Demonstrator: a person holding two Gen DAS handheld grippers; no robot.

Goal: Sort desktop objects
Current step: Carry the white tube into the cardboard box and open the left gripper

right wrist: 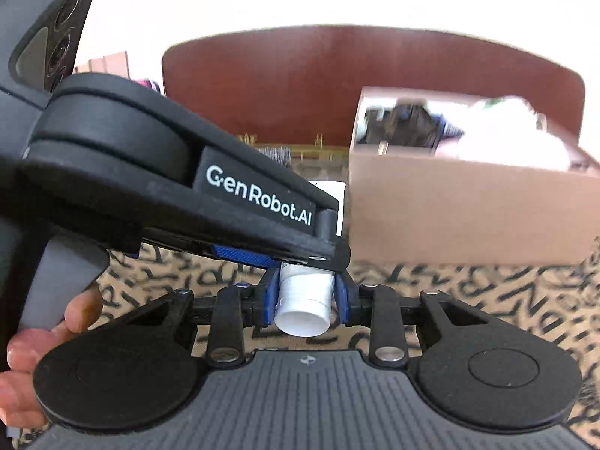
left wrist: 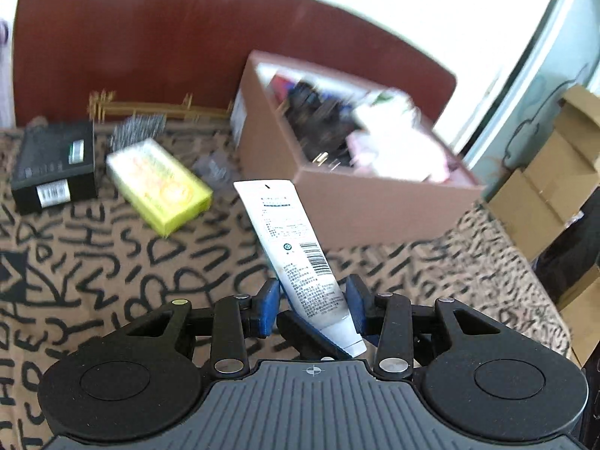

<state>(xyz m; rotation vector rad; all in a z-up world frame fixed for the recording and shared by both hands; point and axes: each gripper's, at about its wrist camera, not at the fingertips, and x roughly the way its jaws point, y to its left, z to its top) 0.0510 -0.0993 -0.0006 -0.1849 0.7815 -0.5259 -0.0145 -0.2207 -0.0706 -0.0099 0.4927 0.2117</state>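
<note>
While both tools grip the same white tube point(left wrist: 296, 251), it hangs clear of the patterned tabletop point(left wrist: 112, 262). Left tool point(left wrist: 313, 300): blue pads partly closed, pinching the tube's lower body, crimped end tilted up toward the brown box point(left wrist: 375, 210). Right tool point(right wrist: 305, 296): jaws narrowed onto the cap end (cap faces the camera). A hand point(right wrist: 33, 352) holds the left tool's grey handle. Box is already crammed with dark and pink items, blurred. Yellow box point(left wrist: 161, 183) and black box point(left wrist: 52, 168) lie left of it on the tabletop.
</note>
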